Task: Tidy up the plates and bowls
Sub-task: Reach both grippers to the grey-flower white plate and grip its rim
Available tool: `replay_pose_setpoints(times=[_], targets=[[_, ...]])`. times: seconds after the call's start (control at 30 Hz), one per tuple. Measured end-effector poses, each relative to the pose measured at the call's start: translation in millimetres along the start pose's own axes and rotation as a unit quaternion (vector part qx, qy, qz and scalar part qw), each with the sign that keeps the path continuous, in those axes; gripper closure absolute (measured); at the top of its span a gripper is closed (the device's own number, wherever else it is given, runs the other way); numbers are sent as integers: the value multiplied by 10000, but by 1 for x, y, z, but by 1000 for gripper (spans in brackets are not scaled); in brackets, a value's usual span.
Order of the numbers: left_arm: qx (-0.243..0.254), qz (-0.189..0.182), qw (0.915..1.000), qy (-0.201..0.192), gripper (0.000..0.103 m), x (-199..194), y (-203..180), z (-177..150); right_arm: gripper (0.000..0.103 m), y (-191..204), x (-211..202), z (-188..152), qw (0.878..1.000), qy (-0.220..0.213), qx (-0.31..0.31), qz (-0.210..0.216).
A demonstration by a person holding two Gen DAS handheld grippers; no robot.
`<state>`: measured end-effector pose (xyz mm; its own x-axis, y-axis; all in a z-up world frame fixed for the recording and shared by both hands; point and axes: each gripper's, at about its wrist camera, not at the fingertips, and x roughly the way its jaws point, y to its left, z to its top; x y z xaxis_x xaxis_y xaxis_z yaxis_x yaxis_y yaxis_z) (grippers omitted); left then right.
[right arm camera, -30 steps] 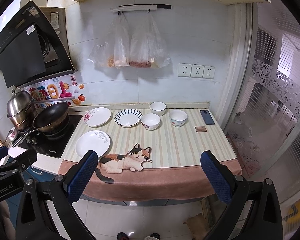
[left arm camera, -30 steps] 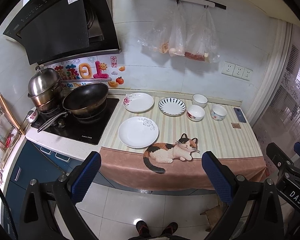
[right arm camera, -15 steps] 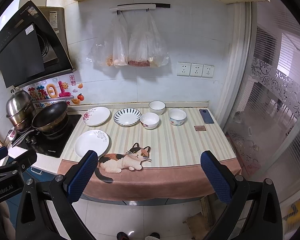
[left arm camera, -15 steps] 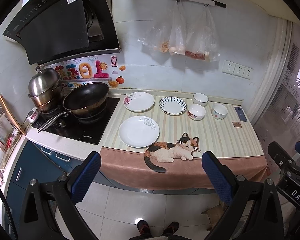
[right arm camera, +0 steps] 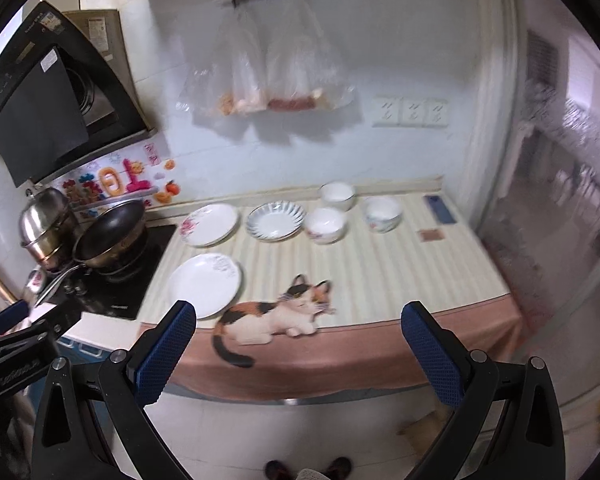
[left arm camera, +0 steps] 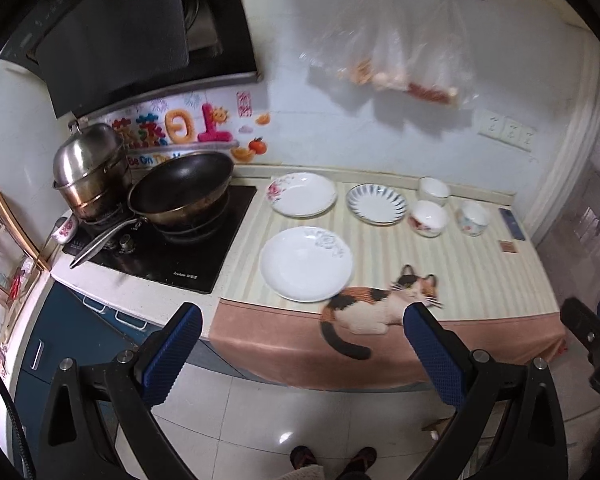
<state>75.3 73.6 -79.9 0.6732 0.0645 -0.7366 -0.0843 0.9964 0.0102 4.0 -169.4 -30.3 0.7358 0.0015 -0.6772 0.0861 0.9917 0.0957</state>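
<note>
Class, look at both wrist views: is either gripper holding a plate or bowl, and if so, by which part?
Nothing is held. The left gripper and the right gripper are both open and short of the counter.

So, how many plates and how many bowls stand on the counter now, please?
Plates: 3, namely the pink-flower plate, the blue-striped plate and the front white plate.
Bowls: 3, namely the back bowl, the middle bowl and the right bowl.
Total: 6

Three plates [left arm camera: 306, 263] lie left of three bowls [left arm camera: 428, 218].
</note>
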Motion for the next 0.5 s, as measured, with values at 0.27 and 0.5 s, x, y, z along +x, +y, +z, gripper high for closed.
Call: replay_pose_setpoints(times=[0.27,0.5], targets=[[-186,101,9957,904,0,124,43,11,0,31,141,-10,9926,1036,132,616],[-512,169,9856,1603,1,234,55,25,0,56,289,-2,9780,1786,108,1076]])
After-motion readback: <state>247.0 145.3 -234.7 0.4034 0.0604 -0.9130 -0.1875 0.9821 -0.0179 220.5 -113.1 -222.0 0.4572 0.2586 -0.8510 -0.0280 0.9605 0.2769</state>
